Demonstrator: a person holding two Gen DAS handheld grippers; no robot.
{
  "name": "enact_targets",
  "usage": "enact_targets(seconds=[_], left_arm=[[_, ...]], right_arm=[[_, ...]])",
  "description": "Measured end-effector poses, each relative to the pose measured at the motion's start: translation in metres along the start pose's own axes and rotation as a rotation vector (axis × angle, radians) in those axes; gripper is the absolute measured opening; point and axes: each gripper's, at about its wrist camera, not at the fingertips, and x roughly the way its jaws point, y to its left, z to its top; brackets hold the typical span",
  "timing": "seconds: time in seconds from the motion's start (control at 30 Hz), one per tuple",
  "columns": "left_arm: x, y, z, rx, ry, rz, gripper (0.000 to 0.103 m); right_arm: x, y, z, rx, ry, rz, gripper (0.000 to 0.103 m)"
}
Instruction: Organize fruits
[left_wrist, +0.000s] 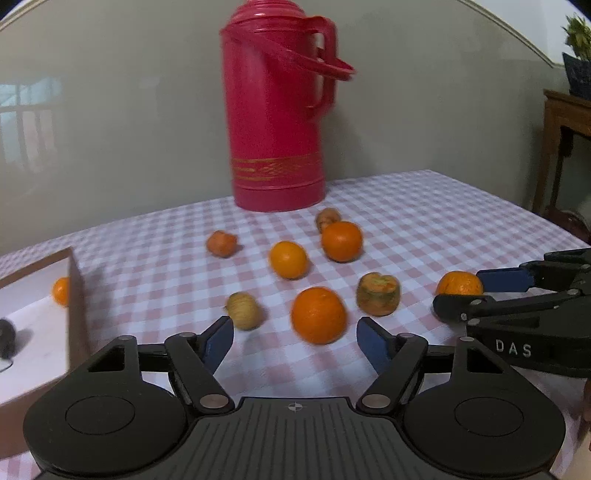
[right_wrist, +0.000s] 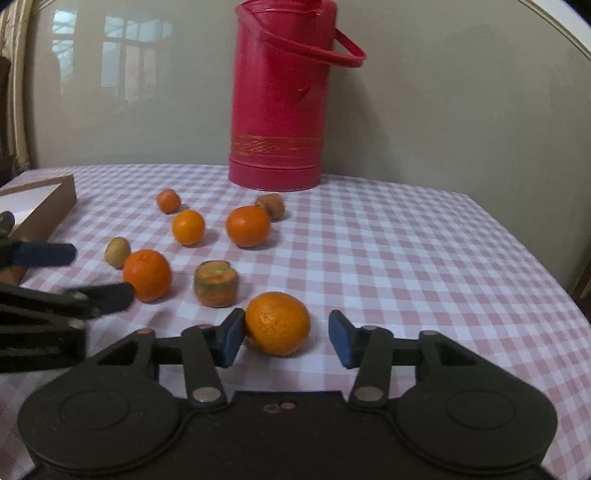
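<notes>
While hidden rightward, box (left_wrist: 75, 295) holds an orange (left_wrist: 61, 291).

Left gripper (left_wrist: 295, 338): black ribbed body, blue pads, silver rivets. Right gripper (right_wrist: 286, 338): same build, white "DAS" lettering.

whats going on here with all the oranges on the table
A person is sorting fruit with two handheld grippers. The right gripper is open around an orange, one pad touching it, the other clear. The left gripper is open in front of another orange. One orange already lies in the box; the rest sit loose on the checked tablecloth.
</notes>
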Motion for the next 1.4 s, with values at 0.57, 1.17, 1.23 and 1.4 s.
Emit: enact_targets(seconds=[0.57, 1.17, 1.23, 1.4], left_arm=[[0.021, -0.015, 0.009, 0.014, 0.056, -0.006, 0.037], [-0.043, 0.014, 0.003, -0.025, -0.045, 0.044, 0.037], [-0.05, 0.019, -0.001, -0.034, -0.048, 0.052, 0.037], [-0.072, 0.033, -0.013, -0.054, -0.049, 0.078, 0.037]], right_arm=[[0.001, -0.019, 0.0, 0.071, 0.002, 0.028, 0.028], [-0.037, -0.013, 0.008, 0.065, -0.055, 0.019, 0.028], [-0.042, -0.009, 0.009, 0.06, -0.06, 0.024, 0.028], [-0.059, 0.003, 0.016, 0.04, -0.085, 0.037, 0.028]])
